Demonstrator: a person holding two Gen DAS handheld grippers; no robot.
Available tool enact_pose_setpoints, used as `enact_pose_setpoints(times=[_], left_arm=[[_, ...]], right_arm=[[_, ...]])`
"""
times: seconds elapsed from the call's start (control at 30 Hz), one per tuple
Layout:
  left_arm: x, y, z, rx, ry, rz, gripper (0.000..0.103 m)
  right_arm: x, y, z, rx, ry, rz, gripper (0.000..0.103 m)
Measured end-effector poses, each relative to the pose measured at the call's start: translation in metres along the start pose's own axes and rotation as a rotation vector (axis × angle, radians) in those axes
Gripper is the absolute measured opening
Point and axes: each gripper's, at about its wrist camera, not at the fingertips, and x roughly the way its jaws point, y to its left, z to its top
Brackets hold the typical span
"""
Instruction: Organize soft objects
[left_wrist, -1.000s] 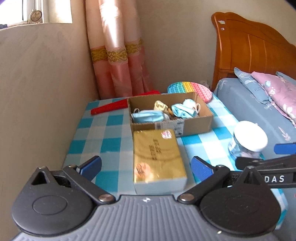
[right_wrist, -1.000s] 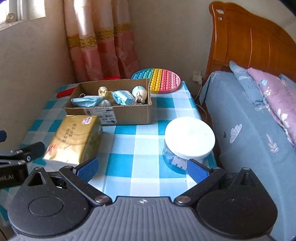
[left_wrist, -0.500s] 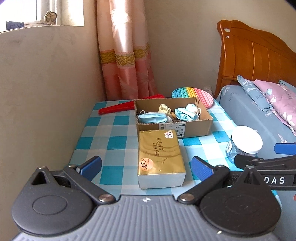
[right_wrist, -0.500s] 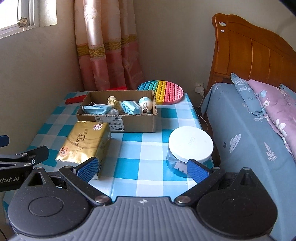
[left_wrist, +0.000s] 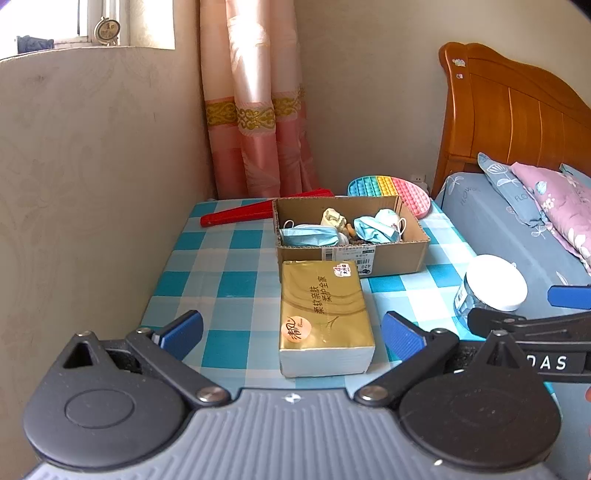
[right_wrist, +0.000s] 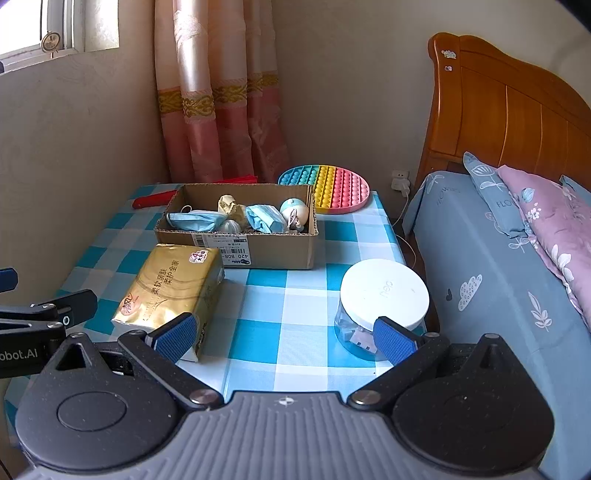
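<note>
Both tongs are being held wide apart and empty above the near edge of the worktop (right_wrist: 295, 295), which is covered with a blue checked cloth. The left tongs (left_wrist: 291, 330) are being aimed at the gold tissue pack (left_wrist: 325, 317), which is lying flat just ahead of them, squarely between their blue tips; the spread looks to be kept wide so that the soft pack could be straddled across its width. The right tongs (right_wrist: 284, 336) are being held to the right of the left ones, with the white-lidded jar (right_wrist: 382, 302) just ahead of their right tip and a corner of the tissue pack (right_wrist: 173, 291) behind their left tip.

Beyond the pack, and touching or almost touching its far end, a shallow cardboard box (left_wrist: 351, 236) is standing open. Blue face masks (left_wrist: 308, 236) and a few small pale items are already lying inside it, so it is probably being used as the collecting place for the soft things. A rainbow bubble mat (right_wrist: 325, 188) is resting beyond the box, and a red flat object (left_wrist: 236, 216) is lying ahead and to the left, near the curtain (left_wrist: 255, 110).

The tissue pack is judged to be the remaining soft item outside the box. Because it is squashy, a gentle squeeze across its middle would probably be needed.
</note>
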Motion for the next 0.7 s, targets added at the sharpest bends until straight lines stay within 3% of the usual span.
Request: enact_pose_setpoints(times=[0.7], left_arm=[[0.0029,-0.0011,0.0007,-0.004,0.002,0.000,0.102]], right_arm=[[0.0013,-0.0011,0.0011,-0.003,-0.004,-0.006,0.103]])
